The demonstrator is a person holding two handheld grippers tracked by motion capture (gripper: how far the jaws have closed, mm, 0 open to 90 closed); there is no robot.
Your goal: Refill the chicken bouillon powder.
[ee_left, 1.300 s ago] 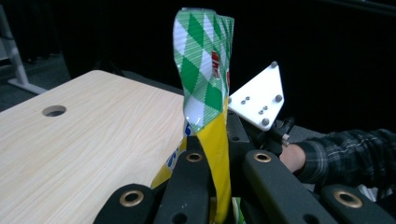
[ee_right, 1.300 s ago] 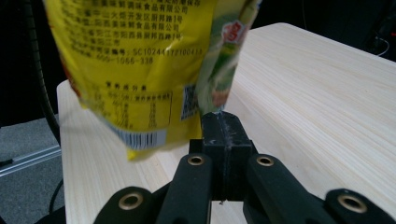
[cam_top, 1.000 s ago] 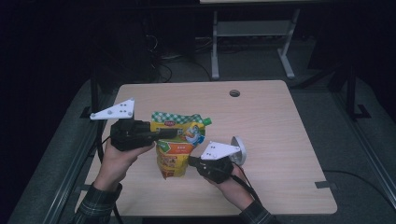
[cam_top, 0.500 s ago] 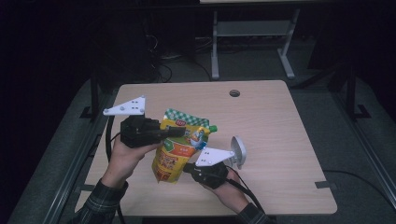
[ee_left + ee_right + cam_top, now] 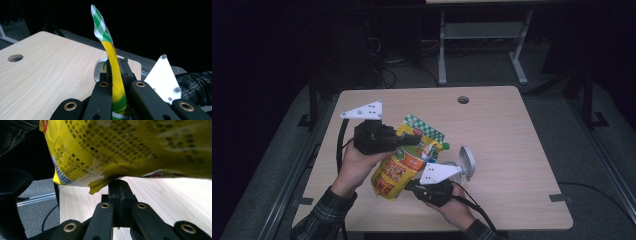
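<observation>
Wooden table (image 5: 512, 150): one pouch (image 5: 404, 162), clenched by both left tool (image 5: 412, 140) and right tool (image 5: 409, 186).

Both forearms in from the near edge in the high view, plaid sleeves at the wrists. Left hand (image 5: 357, 162) wrapped under the left gripper (image 5: 412, 140), raised above the table (image 5: 522, 150), jaws pointing toward the right of that view, pressed shut on the upper edge of a yellow pouch (image 5: 404, 162); same clamp in the left gripper view, the pouch (image 5: 113, 75) edge-on between black jaws. Right hand (image 5: 452, 207) lower and nearer, cradling the right gripper (image 5: 408, 186), jaws closed, tips at the pouch's lower edge (image 5: 100, 186); hold there impossible to tell.
</observation>
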